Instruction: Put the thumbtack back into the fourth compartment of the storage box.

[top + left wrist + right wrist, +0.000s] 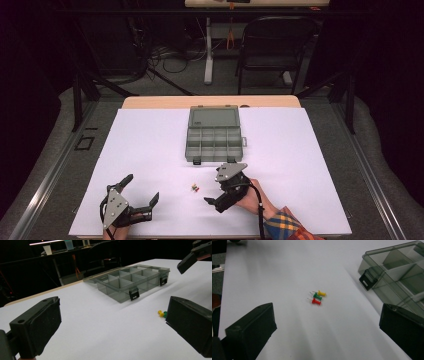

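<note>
Three pushpins lie together on the white sheet: yellow (321,293), green (317,296) and red (316,301). In the high view this pushpin cluster (195,187) sits just in front of an open grey compartment box (214,137), whose lid lies flat behind it. My right gripper (217,183) is just right of the pins, open and empty, and in its own view the right gripper (325,327) faces them. My left gripper (143,187) stands open and empty at the front left. The left gripper (113,327) looks towards the box (132,281) and the pins (162,313).
The white sheet (150,145) covers the table, with a wooden strip (210,101) showing at its far edge. A black chair (275,47) and floor cables lie beyond the table. A jaw of the right gripper (190,260) shows in the left gripper view.
</note>
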Motion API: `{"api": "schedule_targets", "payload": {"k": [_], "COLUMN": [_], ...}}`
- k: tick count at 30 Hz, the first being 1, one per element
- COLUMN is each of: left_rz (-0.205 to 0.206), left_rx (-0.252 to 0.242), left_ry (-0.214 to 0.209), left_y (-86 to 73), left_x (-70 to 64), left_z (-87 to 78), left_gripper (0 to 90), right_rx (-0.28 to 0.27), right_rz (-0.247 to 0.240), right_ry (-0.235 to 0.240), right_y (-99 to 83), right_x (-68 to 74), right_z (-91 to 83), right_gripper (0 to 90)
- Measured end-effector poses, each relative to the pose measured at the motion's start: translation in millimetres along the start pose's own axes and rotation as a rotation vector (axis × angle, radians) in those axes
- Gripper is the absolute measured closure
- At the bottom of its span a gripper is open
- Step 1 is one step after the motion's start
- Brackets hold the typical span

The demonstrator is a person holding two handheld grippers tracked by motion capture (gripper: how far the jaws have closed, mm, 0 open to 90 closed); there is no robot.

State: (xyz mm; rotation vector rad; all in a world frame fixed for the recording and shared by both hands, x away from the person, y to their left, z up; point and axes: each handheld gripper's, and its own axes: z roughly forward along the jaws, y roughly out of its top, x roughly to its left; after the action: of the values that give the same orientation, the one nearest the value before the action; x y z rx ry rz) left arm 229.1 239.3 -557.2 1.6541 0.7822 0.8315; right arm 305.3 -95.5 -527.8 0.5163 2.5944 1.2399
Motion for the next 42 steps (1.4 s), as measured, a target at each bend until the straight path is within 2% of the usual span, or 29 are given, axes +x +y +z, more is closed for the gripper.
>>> {"api": "schedule_targets", "payload": {"k": [11,15,20,21,22,26,27,34,42], "left_rz": [-0.004,-0.006,-0.006,-0.005,-0.005,-0.005,-0.005,-0.005,-0.005], "left_rx": [-0.002,0.000,0.001,-0.001,0.000,0.001,0.001,0.003,0.003], "left_ry": [0.003,0.001,0.001,0.003,0.002,0.002,0.002,0.001,0.003], "left_y": [-0.1,-0.1,-0.2,0.0,-0.1,-0.2,-0.1,-0.2,-0.1], "left_x": [0.8,0.7,0.8,1.0,0.7,1.0,0.7,0.9,0.9], "left_z": [-0.8,-0.5,-0.7,-0.9,-0.7,-0.8,-0.7,-0.7,-1.0], "left_gripper": [0.0,0.0,0.0,0.0,0.0,0.0,0.0,0.0,0.0], "right_rx": [0.056,0.069,0.089,0.089,0.099,0.111,0.117,0.134,0.149], "right_rz": [-0.021,-0.032,-0.056,-0.056,-0.066,-0.085,-0.085,-0.097,-0.101], "right_ry": [0.057,0.063,0.080,0.080,0.090,0.111,0.126,0.152,0.171], "right_y": [8.4,9.5,11.5,11.5,12.1,12.2,11.8,11.1,11.1], "right_x": [-3.0,-2.2,0.9,0.9,2.1,3.1,3.5,4.5,4.7], "right_z": [29.3,34.8,44.7,44.7,48.1,51.8,54.3,59.0,56.7], "right_gripper": [1.4,8.2,24.6,24.6,30.3,36.9,41.4,51.1,61.2]}}
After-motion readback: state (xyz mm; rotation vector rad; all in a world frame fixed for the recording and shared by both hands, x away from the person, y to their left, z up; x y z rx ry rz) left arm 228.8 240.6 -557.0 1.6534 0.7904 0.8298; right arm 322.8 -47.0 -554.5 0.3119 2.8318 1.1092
